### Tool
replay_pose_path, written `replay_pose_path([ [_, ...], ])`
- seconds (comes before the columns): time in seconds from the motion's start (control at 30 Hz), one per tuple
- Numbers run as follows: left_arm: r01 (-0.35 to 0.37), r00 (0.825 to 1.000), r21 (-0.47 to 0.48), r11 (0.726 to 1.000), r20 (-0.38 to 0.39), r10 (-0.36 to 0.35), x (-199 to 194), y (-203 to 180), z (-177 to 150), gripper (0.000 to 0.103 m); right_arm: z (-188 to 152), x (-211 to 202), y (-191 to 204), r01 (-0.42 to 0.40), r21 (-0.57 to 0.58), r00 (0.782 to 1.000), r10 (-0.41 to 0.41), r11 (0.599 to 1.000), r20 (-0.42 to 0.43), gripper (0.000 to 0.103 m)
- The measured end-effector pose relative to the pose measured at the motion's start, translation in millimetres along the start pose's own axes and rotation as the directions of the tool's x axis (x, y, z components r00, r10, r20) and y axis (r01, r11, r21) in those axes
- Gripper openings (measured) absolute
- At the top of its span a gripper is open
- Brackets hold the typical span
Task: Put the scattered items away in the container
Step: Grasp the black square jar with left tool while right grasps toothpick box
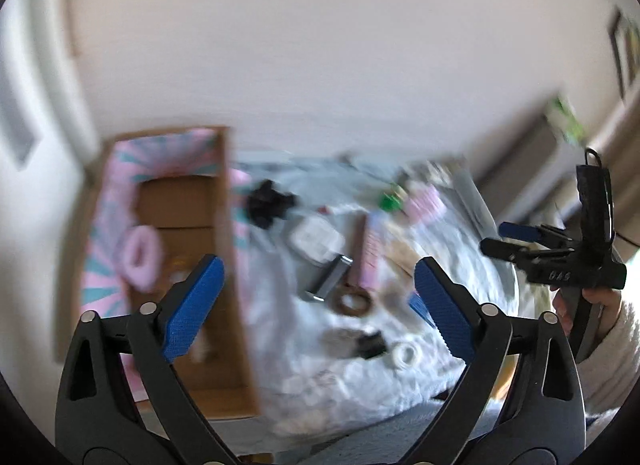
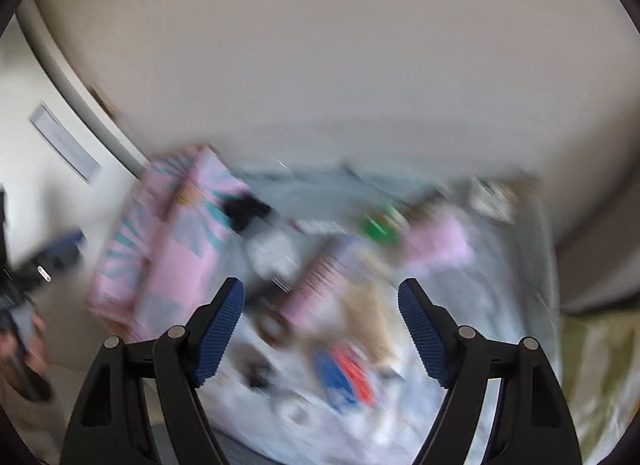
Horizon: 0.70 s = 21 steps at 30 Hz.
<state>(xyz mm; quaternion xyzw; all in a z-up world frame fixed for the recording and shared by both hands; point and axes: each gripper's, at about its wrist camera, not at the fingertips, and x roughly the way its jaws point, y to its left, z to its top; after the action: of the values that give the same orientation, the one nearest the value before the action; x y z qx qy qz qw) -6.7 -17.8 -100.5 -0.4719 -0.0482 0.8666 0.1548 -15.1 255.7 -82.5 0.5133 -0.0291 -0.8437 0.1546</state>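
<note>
Both hand-held grippers, left and right, hang wide apart and empty. One pink ring lies in the cardboard container; blur risks mis-grabbing the remaining clutter beside it.

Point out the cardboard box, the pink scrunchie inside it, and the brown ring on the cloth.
cardboard box [image 1: 228, 225]: left wrist view, right wall.
pink scrunchie [image 1: 140, 259]: left wrist view, fuzzy band.
brown ring [image 1: 341, 304]: left wrist view, left rim.

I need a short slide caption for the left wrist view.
Open left gripper above a cardboard box holding a pink scrunchie, with scattered items beside it.
</note>
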Motion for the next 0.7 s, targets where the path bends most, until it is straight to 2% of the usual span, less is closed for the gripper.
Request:
replay_pose_path([
  [0.2, 0.06, 0.989, 0.163, 0.985, -0.142, -0.037, 64, -51, -57, 0.096, -58, 19, -5, 0.063, -0.04, 0.997, -0.065, 0.997, -0.051, 0.076],
  [0.33, 0.06, 0.986, 0.242, 0.968, -0.168, -0.019, 91, -63, -86, 0.096, -86, 35, -5, 0.043, -0.07, 0.996, -0.049, 0.997, -0.078, 0.076],
  [0.4, 0.048, 0.986, 0.24, 0.97, -0.165, -0.008, 99, -60, -93, 0.096, -95, 41, -1, 0.039, -0.085, 0.996, -0.046, 0.996, -0.08, 0.076],
  [0.57, 0.09, 0.986, 0.161, 0.983, -0.151, -0.066, 110, -47, -95, 0.096, -106, 56, 5, 0.046, -0.129, 0.996, -0.055, 0.991, -0.07, 0.076],
  [0.7, 0.081, 0.986, 0.148, 0.986, -0.156, -0.058, 121, -38, -94, 0.096, -108, 72, 2, 0.062, -0.136, 0.994, -0.075, 0.989, -0.085, 0.076],
])
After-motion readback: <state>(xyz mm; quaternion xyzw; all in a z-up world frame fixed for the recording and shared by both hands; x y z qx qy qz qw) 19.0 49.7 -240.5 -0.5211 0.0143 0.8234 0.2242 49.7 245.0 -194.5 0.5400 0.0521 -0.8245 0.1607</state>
